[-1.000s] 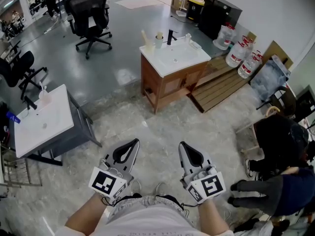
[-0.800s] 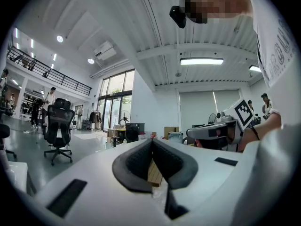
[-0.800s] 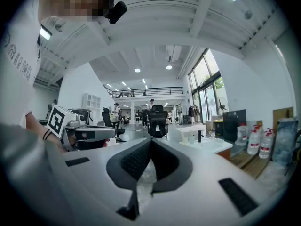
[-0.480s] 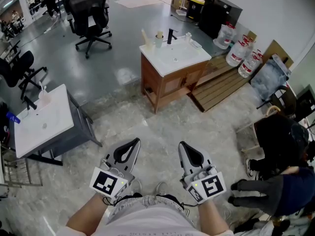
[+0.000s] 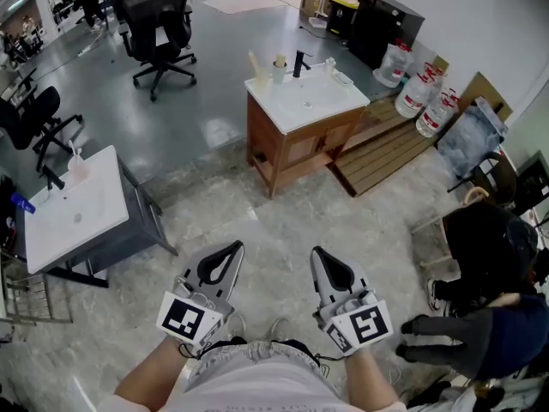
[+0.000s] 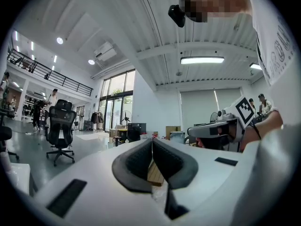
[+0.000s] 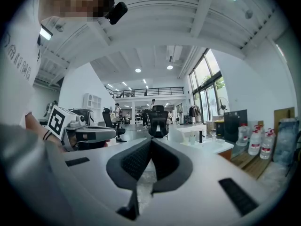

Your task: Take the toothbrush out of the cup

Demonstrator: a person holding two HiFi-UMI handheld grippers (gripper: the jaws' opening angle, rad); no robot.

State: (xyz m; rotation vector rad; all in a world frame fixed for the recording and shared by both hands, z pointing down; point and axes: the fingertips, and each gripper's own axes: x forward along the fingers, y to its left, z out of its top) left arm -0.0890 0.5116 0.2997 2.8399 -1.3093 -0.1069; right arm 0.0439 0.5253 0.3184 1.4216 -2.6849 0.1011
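- White counter (image 5: 310,103) on a wooden cabinet is standing across the pale stone floor (image 5: 274,221), well apart from both grippers.
- Cup (image 5: 278,69) is sitting upright at the counter's back left corner, just beside a black faucet (image 5: 298,63). A pale tip is poking above the rim, apparently the toothbrush (image 5: 279,60); it is too small to tell more.
- Left gripper (image 5: 235,248) is being held low in front of the person's body, pointing level toward the counter. In the left gripper view its jaws are meeting at the tips with nothing between the dark pads.
- Right gripper (image 5: 317,251) is sitting beside the left one, the two apart and roughly parallel. In the right gripper view its jaws are likewise pressed together, gripping nothing.
- Each gripper is carrying its marker cube at the rear, near the wrist.
- A second white counter (image 5: 73,217) is standing at the left, on a dark frame.
- Black office chairs (image 5: 159,24) are standing on the grey floor beyond.
- Water bottles (image 5: 420,97) are grouped against the wall to the right of the wooden cabinet, behind a wooden pallet (image 5: 386,148).
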